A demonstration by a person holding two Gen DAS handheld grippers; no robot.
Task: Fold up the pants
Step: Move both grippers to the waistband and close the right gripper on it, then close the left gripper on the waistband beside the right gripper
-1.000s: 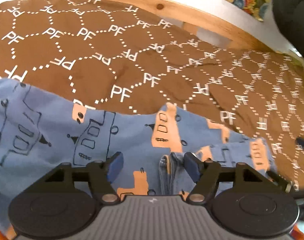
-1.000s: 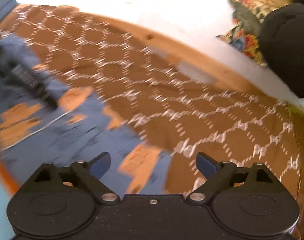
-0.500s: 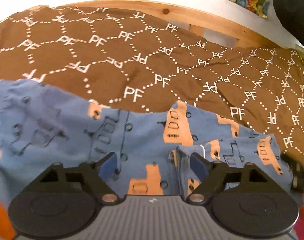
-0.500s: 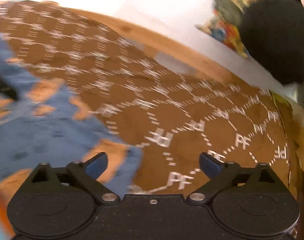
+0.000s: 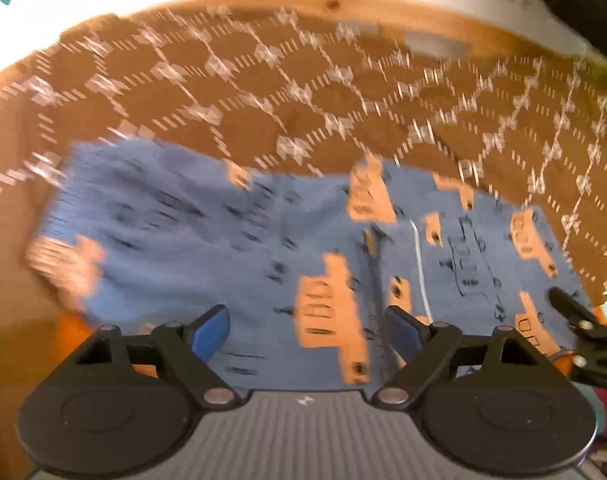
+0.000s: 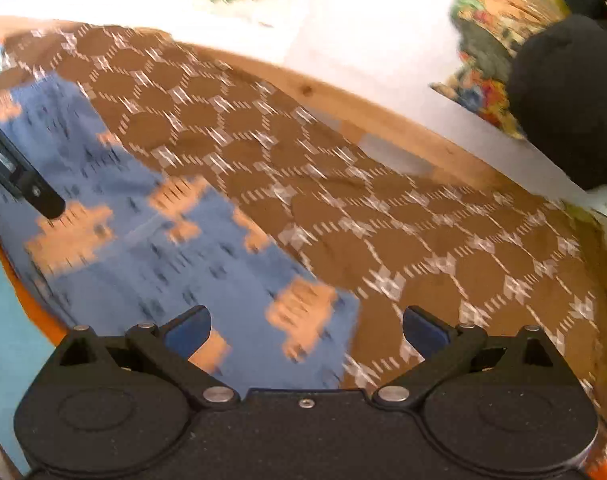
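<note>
Blue patterned pants lie folded into a compact rectangle on a brown printed bedcover, both the left gripper and right gripper wide and empty above them, folding apparently near done.

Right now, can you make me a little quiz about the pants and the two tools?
1. True or false: the blue pants lie on the brown patterned cover.
2. The left tool is: A) clamped on the pants, B) open with nothing pinched, C) out of view.
3. Fill in: the truck pictures on the pants are ____ coloured.

Key: 1 true. 2 B; the right tool is open and empty too. 3 orange.
</note>
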